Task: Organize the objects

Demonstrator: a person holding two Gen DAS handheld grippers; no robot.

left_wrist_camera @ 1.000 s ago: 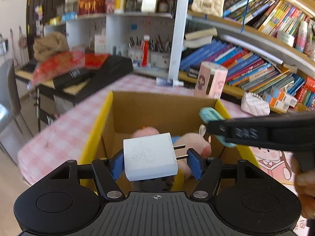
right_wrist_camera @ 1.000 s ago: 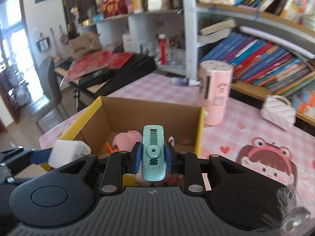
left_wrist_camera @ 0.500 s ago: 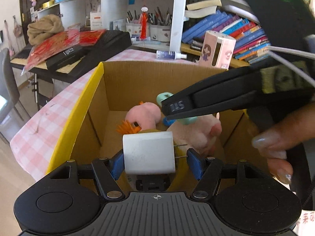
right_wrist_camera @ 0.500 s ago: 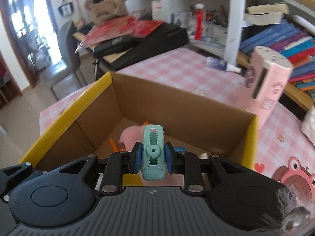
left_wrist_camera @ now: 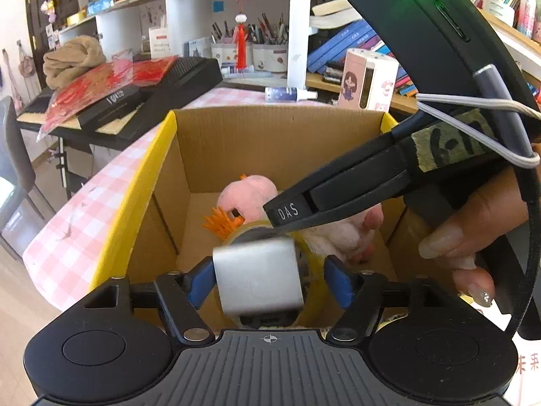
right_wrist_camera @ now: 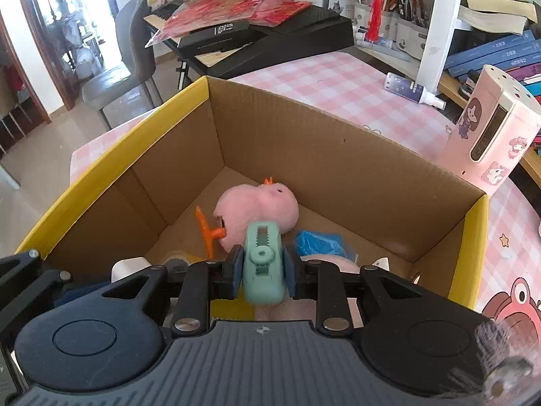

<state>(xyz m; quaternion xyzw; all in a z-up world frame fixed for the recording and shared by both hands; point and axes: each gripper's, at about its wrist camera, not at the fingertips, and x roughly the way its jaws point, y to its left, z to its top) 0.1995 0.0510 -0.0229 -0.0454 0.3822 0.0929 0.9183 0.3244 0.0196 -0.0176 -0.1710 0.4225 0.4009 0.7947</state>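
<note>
Now that the left gripper [left_wrist_camera: 268, 282] has just spread its blue pads, the white cube-shaped plastic charger [left_wrist_camera: 258, 275] sits loose between them, blurred, seemingly dropping into the yellow-edged cardboard box [left_wrist_camera: 145, 182]. Rightward, the right gripper [right_wrist_camera: 262, 272] clamps one teal toothed plastic clip [right_wrist_camera: 262, 264] above two pink plush toys [right_wrist_camera: 260, 208].
</note>
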